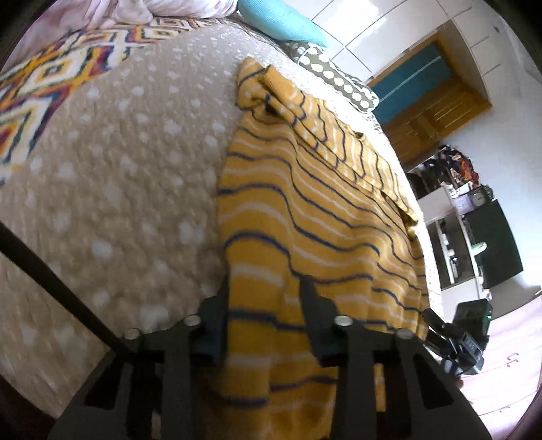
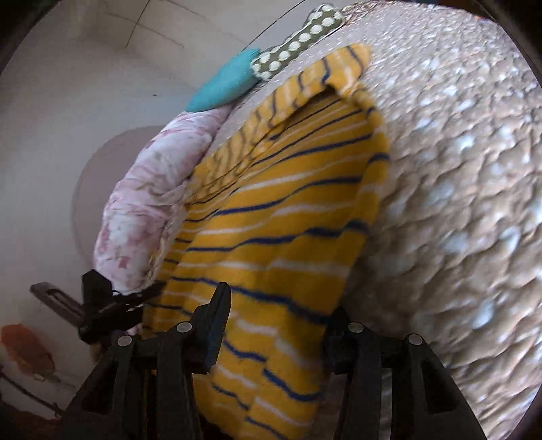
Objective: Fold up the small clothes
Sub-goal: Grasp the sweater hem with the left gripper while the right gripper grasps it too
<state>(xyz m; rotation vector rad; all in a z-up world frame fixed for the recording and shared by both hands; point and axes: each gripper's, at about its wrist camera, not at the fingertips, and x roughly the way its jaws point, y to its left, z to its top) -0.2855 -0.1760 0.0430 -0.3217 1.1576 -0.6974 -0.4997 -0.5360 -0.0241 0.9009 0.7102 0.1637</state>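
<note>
Yellow striped shirt [image 1: 305, 210] lies along the bed's [image 1: 128, 176] edge. My left hand-held gripper [image 1: 264, 298] and right hand-held gripper [image 2: 277, 304] each straddle its near hem; whether they pinch it I cannot tell.

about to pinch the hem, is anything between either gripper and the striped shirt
Nothing visible. The striped shirt already lies between the fingers of the left gripper and the right gripper, flat on the bedspread.

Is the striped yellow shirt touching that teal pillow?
Apart. The left wrist view shows bare bedspread and a dotted pillow between the shirt and teal pillow.
</note>
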